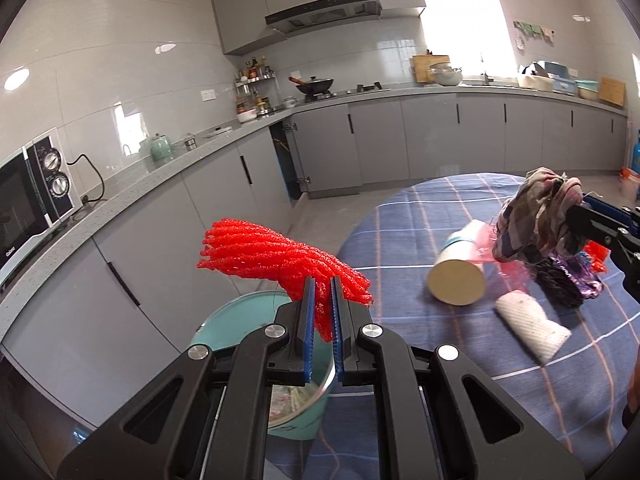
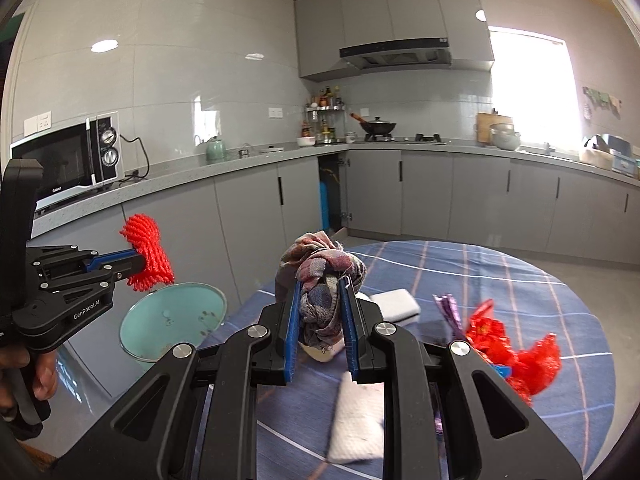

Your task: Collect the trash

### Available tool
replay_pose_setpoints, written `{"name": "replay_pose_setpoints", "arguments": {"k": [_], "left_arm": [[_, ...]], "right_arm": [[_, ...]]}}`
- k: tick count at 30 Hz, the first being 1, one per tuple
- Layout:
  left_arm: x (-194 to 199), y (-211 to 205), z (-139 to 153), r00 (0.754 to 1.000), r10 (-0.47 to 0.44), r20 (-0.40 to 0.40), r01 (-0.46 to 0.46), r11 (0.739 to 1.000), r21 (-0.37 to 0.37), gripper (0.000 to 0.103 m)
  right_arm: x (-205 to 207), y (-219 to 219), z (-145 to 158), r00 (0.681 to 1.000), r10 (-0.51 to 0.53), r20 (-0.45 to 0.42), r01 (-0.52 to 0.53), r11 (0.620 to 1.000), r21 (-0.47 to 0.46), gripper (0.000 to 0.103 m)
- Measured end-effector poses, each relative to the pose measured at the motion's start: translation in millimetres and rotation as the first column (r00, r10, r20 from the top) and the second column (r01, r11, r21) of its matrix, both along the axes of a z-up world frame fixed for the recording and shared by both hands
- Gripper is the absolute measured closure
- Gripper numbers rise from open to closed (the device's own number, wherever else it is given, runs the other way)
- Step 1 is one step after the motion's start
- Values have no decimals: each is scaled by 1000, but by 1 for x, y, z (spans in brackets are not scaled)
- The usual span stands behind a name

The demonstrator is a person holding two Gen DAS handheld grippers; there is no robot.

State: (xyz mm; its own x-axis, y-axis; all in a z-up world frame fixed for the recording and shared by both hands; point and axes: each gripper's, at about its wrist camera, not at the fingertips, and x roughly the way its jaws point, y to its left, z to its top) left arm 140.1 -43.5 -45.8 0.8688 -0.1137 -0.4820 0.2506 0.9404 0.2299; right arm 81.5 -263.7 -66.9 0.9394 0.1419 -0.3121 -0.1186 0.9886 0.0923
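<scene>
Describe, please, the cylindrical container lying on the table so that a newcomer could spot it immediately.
On the round table with the blue plaid cloth, look near the middle, beside the trash pile. The white cylindrical container lies on its side, its flat beige end facing the left gripper. Unlike the crumpled wrappers and flat white paper towel nearby, it is rigid and round.

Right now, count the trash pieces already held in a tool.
2: the red foam net in the left tool above the teal bin; the crumpled cloth in the right tool over the table.
</scene>
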Motion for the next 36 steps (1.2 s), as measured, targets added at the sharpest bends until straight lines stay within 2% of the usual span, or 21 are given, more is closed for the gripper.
{"name": "replay_pose_setpoints", "arguments": {"k": [19,36], "left_arm": [[14,58,3,994,103,27,-102,994,-23,95],[26,89,9,987,149,57,-147,988,-36,95]], "right_arm": [[44,62,7,993,115,-14,-115,993,-36,83],[80,110,5,982,187,-29,-188,981,-55,83]]}}
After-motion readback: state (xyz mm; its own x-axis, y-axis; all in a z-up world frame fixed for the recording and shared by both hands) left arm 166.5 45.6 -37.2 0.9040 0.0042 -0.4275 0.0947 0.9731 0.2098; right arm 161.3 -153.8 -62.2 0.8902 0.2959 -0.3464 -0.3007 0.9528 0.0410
